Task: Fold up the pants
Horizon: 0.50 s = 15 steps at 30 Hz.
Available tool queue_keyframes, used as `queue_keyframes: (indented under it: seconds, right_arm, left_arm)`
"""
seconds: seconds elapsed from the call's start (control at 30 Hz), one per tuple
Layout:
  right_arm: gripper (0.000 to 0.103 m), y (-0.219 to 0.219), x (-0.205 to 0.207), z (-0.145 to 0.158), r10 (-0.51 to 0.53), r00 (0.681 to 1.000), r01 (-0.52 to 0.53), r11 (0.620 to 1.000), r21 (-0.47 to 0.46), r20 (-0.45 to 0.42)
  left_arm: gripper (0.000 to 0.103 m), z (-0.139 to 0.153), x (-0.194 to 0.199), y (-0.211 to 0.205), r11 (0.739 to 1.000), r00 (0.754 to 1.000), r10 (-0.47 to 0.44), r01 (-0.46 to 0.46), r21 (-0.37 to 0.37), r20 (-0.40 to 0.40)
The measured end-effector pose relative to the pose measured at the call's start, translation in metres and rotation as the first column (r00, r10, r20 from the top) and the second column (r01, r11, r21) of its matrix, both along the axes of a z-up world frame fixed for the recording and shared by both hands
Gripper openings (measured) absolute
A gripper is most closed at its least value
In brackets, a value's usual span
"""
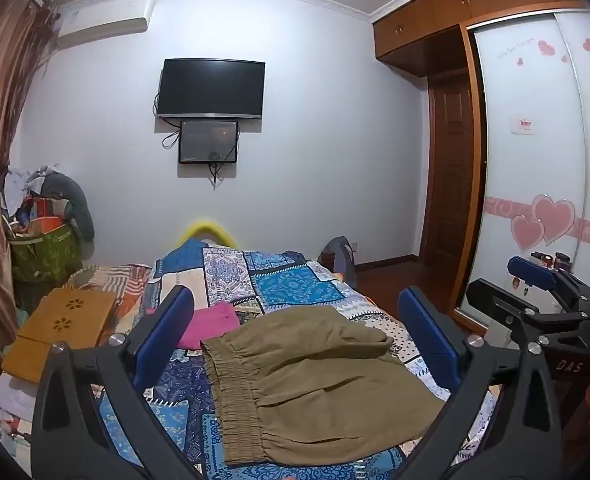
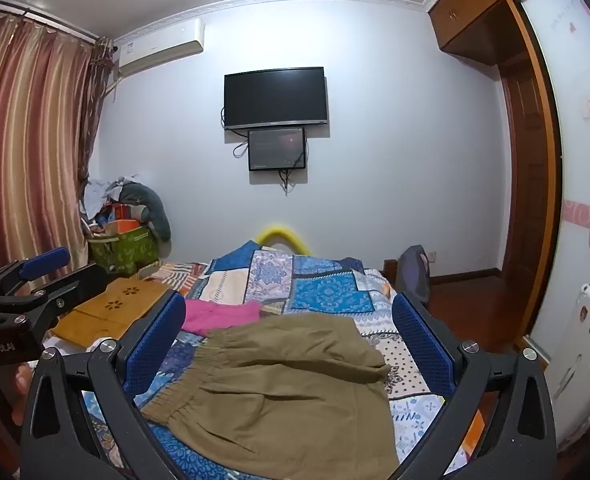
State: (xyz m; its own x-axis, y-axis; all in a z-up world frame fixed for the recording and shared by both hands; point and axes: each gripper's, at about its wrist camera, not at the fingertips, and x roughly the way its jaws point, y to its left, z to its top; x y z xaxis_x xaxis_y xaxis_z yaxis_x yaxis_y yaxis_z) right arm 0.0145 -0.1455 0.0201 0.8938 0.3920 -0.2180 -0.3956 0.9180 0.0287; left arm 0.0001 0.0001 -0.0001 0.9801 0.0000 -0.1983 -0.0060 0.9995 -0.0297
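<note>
**Hovering over the pants, first grasp not yet made**

Holding above the near edge of the bed (image 1: pixel 295 280), both tools are level-ish, tipped slightly down. Left gripper (image 1: pixel 295 336): jaws spread wide, nothing between the blue pads, no cloth touched. Right gripper (image 2: pixel 291 344): same, wide and empty. Each shows in the other's view at the side, so they sit side by side, apart.

Olive pants (image 1: pixel 315 384) lie on the patchwork bedspread toward the near edge, directly under both tools. Elastic waistband (image 1: pixel 235 396) runs along the left side; the legs (image 2: pixel 335 344) trail toward the right edge of the bed. Cloth looks loosely heaped, with a flap doubled over on the far right and several creases. Not flat, not neatly folded.

Just beyond the pants, toward the left, a pink garment (image 1: pixel 211 324) lies touching or nearly touching the waistband end; cannot tell which. A wooden lap tray (image 1: pixel 63 320) sits at the left edge of the bed, well apart.

Judgement: start of the task, approach stage. Next move likely calls for lowering both tools, one to each end of the waistband, pinching a single hem without catching the bedspread or the pink garment, then lifting and spreading the pants flat before any fold.
</note>
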Motion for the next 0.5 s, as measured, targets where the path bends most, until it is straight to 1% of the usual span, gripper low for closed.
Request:
queue_keyframes:
  seconds: [0.13,0.27,0.37,0.43,0.5]
  right_arm:
    - [0.103,0.0,0.0,-0.001,0.0,1.0,0.0,1.0,0.003,0.004]
    - [0.103,0.001,0.0,-0.002,0.0,1.0,0.0,1.0,0.002,0.002]
    - [0.103,0.001,0.0,-0.002,0.0,1.0,0.0,1.0,0.001,0.003]
    - [0.103,0.001,0.0,-0.002,-0.001,1.0,0.001,1.0,0.002,0.003]
    - [0.103,0.0,0.001,-0.002,0.0,1.0,0.0,1.0,0.003,0.002]
  left_arm:
    - [0.103,-0.001,0.0,-0.001,1.0,1.0,-0.021,0.02,-0.011,-0.014]
    - [0.103,-0.005,-0.004,-0.005,1.0,1.0,-0.02,0.02,-0.013,-0.021]
    - [0.103,-0.007,-0.008,0.0,1.0,1.0,-0.013,0.013,-0.019,-0.019]
    - [0.103,-0.005,0.004,0.007,1.0,0.999,-0.011,0.01,-0.028,-0.037]
    - [0.103,-0.005,0.004,0.006,1.0,0.999,-0.012,0.011,-0.028,-0.039]
